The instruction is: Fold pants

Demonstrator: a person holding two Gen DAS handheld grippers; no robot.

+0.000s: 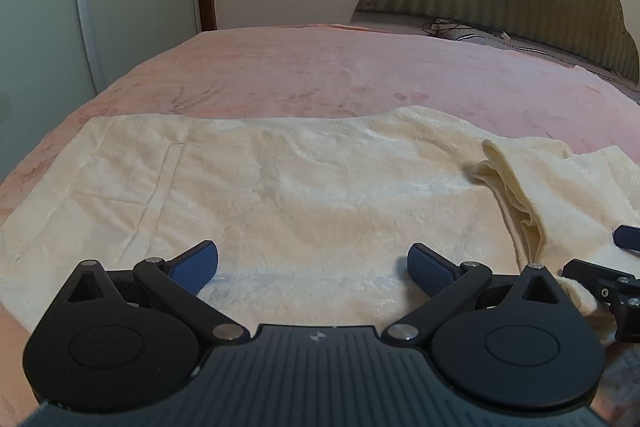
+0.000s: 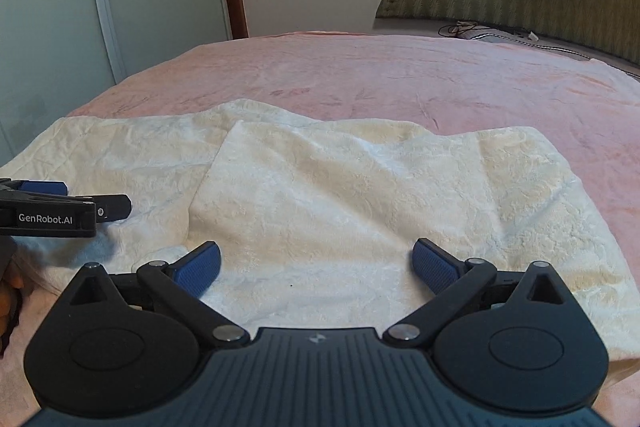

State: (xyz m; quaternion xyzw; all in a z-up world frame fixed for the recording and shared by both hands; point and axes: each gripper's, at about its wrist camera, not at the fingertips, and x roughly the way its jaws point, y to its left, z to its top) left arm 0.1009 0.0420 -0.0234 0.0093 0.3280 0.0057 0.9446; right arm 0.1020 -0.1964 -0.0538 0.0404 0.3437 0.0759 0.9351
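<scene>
Cream plush pants (image 2: 320,187), crinkled pile, one panel folded over, on pink fleece blanket (image 2: 400,75). Left gripper (image 1: 313,269) and right gripper (image 2: 316,269), ribbed blue pads: jaws spread, empty, above pants.

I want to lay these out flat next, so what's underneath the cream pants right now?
The cream pants lie on a pink bedspread, which shows around their far and side edges. One part is folded over onto another part of the pants. What lies under that overlap is covered.

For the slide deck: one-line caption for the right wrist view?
Right gripper open above cream pants partly folded on a pink bedspread, left gripper alongside.
</scene>
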